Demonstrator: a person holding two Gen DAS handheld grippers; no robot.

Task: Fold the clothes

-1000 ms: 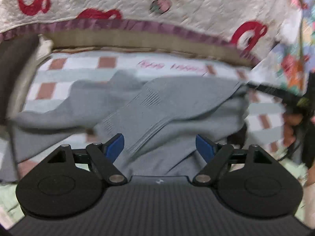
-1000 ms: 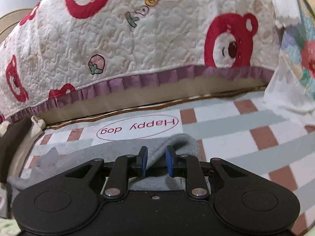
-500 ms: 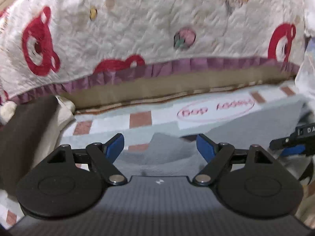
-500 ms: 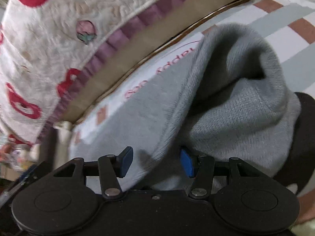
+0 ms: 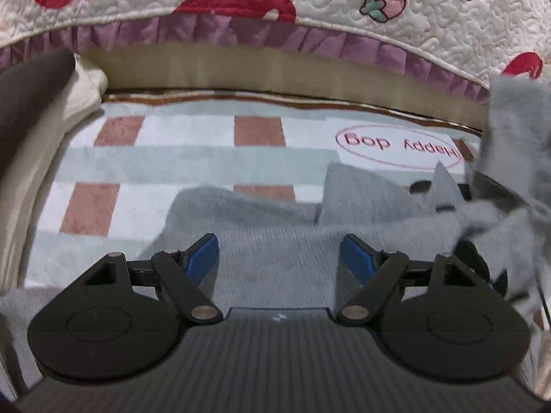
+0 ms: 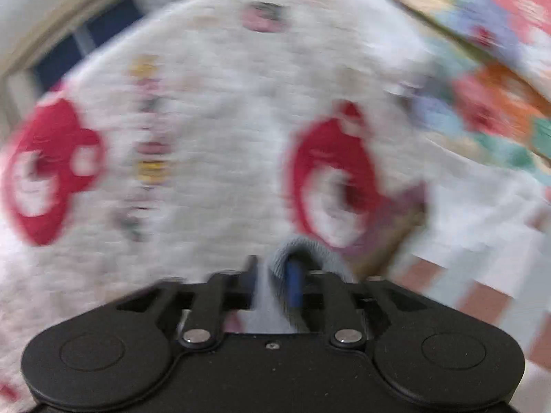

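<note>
A grey knit garment (image 5: 275, 241) lies crumpled on the checked blanket (image 5: 172, 158). My left gripper (image 5: 279, 254) is open just above the garment, with cloth under and between its blue fingers. At the right edge of the left wrist view a part of the garment (image 5: 513, 137) hangs lifted. My right gripper (image 6: 275, 285) is shut on a fold of the grey garment (image 6: 299, 251) and holds it up; that view is blurred by motion.
A quilt with red bears and a purple frill (image 5: 241, 31) rises behind the blanket; it also fills the right wrist view (image 6: 220, 137). A dark and cream cushion (image 5: 41, 110) lies at the left. A flowered cloth (image 6: 482, 51) is at the upper right.
My right gripper has closed on the garment's fold and swung upward with it. My left gripper has dropped lower over the garment and stays open.
</note>
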